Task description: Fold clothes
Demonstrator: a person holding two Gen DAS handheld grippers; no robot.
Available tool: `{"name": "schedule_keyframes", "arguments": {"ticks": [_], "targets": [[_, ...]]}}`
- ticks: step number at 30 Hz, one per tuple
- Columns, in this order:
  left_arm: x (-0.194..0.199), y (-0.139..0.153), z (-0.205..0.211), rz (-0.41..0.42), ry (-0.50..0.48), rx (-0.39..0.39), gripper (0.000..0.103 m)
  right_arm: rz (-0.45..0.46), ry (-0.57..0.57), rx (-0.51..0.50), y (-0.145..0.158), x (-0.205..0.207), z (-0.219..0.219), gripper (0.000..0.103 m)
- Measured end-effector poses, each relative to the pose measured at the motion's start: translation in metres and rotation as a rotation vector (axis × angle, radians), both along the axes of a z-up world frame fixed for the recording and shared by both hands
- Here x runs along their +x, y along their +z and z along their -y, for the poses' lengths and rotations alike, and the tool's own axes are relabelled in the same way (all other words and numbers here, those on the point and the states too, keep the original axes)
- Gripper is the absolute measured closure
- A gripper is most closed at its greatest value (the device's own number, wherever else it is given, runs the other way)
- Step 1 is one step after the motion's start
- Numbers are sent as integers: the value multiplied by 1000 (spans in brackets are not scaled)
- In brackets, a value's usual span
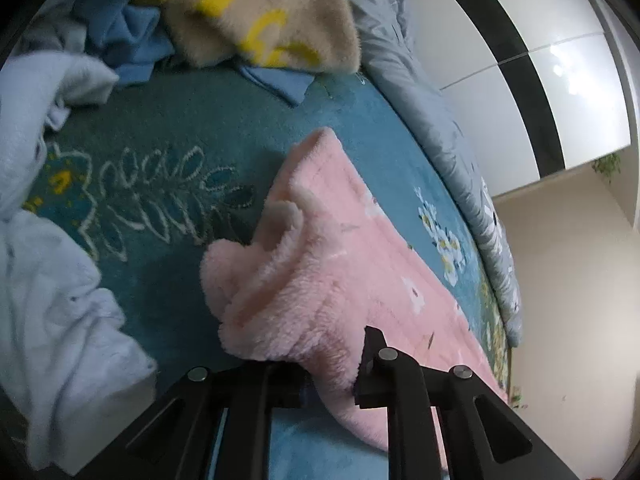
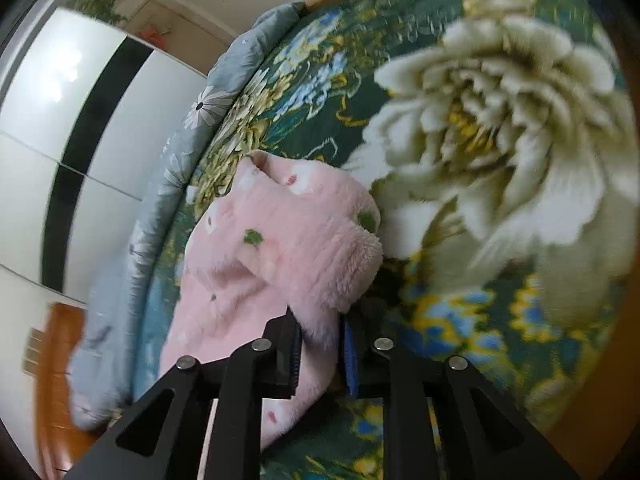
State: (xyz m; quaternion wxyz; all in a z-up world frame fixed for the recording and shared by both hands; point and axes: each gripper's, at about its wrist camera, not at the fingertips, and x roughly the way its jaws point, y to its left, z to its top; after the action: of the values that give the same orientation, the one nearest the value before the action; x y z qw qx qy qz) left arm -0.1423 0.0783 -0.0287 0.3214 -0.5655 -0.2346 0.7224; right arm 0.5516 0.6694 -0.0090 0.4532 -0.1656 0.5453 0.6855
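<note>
Both grippers grasp the pink fleece garment (image 1: 320,264), which lies on the bed's teal floral blanket (image 1: 168,128). The left gripper (image 1: 328,380) has its fingers (image 1: 374,364) clenched on a fluffy edge; the right gripper (image 2: 320,352) pinches another edge. A pale blue garment (image 1: 52,288) lies beside it.

No readable text, labels or numbers anywhere. Only partial yellow letter-like marks on beige fleece blanket (image 1: 272,16), cut off and blurred, not legible.
</note>
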Motion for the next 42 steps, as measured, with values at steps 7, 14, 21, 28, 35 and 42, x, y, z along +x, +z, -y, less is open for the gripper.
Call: {"name": "schedule_keyframes", "arguments": {"ticks": [7,14,21,28,35,42], "targets": [[7,-2,29,40,-21,35,76,206,-87,92,44,5,31,62],[20,27,23,-77,-155,-37,77,296,65,202,93,-80,76,62],[34,47,18,-197,-211,-133,77,182,532,201,94,-249,146,57],[30,40,13,-183,-190,-105,76,146,836,118,46,-382,222,54],[15,28,9,-194,-135,-92,82,187,903,47,14,-402,248,54],[25,89,-15,-393,-158,109,94,185,829,58,24,-386,239,54]]}}
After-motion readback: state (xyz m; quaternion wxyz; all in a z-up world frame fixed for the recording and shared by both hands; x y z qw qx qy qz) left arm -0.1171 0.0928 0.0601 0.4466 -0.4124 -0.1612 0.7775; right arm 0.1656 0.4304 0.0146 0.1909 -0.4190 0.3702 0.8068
